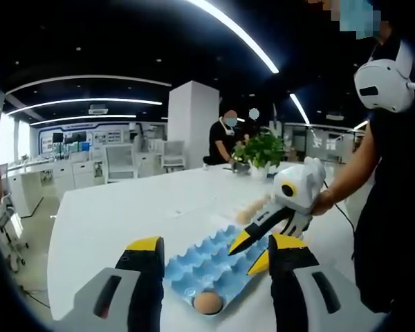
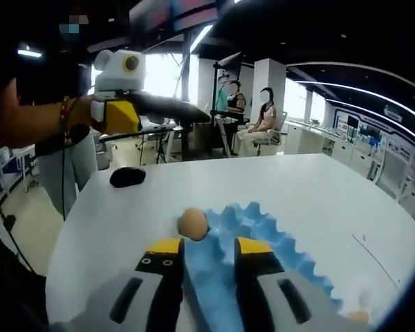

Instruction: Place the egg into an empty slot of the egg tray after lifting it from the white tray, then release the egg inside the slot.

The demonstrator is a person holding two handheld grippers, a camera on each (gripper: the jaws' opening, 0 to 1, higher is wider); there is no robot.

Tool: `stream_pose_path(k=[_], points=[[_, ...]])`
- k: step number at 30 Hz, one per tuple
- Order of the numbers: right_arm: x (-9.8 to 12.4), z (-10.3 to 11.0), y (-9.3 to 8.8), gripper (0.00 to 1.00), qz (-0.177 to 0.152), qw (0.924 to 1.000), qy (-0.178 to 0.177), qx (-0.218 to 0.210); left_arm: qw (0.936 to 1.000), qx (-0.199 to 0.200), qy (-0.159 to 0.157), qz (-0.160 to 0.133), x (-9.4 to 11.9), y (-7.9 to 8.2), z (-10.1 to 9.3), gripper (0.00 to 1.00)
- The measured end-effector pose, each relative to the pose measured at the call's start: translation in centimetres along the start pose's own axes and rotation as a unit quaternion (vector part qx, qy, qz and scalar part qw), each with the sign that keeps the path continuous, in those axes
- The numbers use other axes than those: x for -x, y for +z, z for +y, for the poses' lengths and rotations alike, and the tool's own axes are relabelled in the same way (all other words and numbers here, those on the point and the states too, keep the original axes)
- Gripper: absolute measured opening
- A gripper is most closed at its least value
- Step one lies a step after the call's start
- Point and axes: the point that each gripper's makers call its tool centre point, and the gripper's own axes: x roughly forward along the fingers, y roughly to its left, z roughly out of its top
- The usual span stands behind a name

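One egg (image 1: 207, 302) sits in a corner slot of the blue egg tray (image 1: 194, 266), at six o'clock in the left gripper view, untouched by any jaw. More eggs (image 1: 252, 209) wait beyond the tray at one o'clock, likely the supply. Right gripper (image 1: 249, 252) hangs over the tray's far side, jaws apart, nothing between them, probably just clear of the slots. Left gripper (image 1: 214, 277) hovers back, jaws parted and empty. Potted plant (image 1: 263, 152) stands at the white table's (image 1: 124, 207) far edge.
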Motion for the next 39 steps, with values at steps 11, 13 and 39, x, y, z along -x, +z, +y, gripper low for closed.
stream_pose_path(k=[11, 13, 39], points=[[3.6, -1.5, -1.9, 0.28, 0.004, 0.9993, -0.030, -0.021, 1.0000, -0.001, -0.003, -0.001, -0.4, 0.2, -0.3, 0.61], [4.3, -1.8, -2.5, 0.28, 0.010, 0.9991, -0.038, -0.019, 1.0000, -0.003, -0.005, -0.001, -0.5, 0.3, -0.4, 0.61], [12.9, -5.7, -7.7, 0.28, 0.040, 0.9898, -0.126, -0.054, 0.9999, -0.007, -0.012, -0.001, -1.7, 0.7, -1.4, 0.61]])
